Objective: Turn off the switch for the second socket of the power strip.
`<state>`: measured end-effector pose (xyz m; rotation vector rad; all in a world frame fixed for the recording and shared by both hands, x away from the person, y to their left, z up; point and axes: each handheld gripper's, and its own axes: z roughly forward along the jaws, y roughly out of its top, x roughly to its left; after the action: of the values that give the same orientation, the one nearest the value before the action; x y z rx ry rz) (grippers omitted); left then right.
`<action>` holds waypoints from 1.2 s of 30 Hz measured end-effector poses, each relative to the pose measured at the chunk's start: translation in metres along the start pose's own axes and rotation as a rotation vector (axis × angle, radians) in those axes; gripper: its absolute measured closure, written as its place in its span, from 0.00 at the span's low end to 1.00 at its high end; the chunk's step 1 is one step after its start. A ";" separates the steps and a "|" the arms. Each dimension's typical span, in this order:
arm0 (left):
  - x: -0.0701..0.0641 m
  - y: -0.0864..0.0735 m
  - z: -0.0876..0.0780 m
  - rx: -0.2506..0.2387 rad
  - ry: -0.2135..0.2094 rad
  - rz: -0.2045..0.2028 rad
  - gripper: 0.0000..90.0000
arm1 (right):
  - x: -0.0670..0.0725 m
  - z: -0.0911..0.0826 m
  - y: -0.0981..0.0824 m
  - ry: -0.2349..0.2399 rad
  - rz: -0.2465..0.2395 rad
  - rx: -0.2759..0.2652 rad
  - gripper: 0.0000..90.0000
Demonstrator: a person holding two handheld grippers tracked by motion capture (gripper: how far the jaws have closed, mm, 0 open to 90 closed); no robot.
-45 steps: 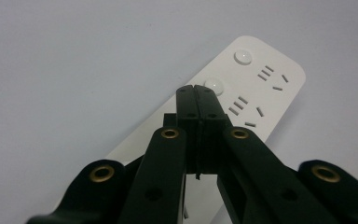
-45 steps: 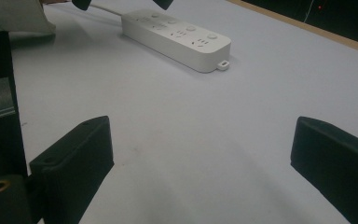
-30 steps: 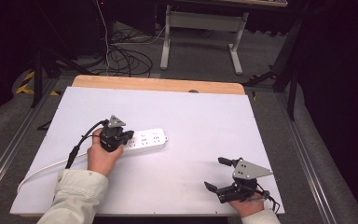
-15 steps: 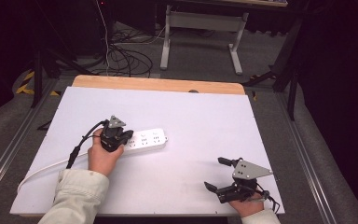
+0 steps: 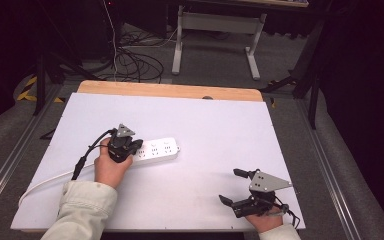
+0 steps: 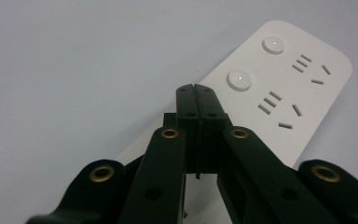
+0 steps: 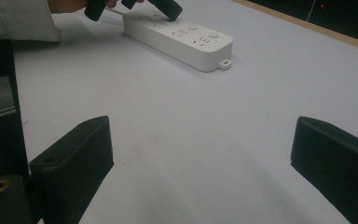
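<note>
Nothing much had shifted since the earlier frame. We kept our left tongs [image 6: 196,93] pressed closed, empty, tips down on the power strip [image 5: 156,150] at the desk's [image 5: 220,125] left-middle, probably to work a button. Our right tongs [image 5: 234,186] rested wide open, empty, near right.

Power strip [image 5: 156,150], centre left: smooth white plastic, slight sheen. Table [image 5: 220,130]: matt white top, bare wood strip along upper edge. Left gripper [image 6: 196,95]: matt black plastic, brass-coloured rivets. Sleeve [image 5: 82,210], lower left: pale woven cloth.
</note>
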<state>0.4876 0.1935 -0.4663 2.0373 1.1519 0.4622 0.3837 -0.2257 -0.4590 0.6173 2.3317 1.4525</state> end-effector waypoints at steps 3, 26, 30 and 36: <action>0.000 0.000 0.000 -0.005 0.001 0.007 1.00 | 0.000 0.000 0.000 0.000 0.000 0.000 0.07; -0.004 0.001 0.000 0.005 0.018 0.007 1.00 | 0.001 0.000 0.000 0.003 -0.001 0.000 0.07; -0.002 0.001 0.000 0.007 0.012 -0.006 1.00 | 0.001 0.000 0.000 0.006 -0.001 -0.003 0.07; -0.003 0.001 0.000 0.010 0.018 -0.007 1.00 | 0.001 0.000 0.000 0.008 -0.002 -0.003 0.07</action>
<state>0.4871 0.1907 -0.4654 2.0410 1.1738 0.4731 0.3828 -0.2252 -0.4589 0.6092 2.3354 1.4597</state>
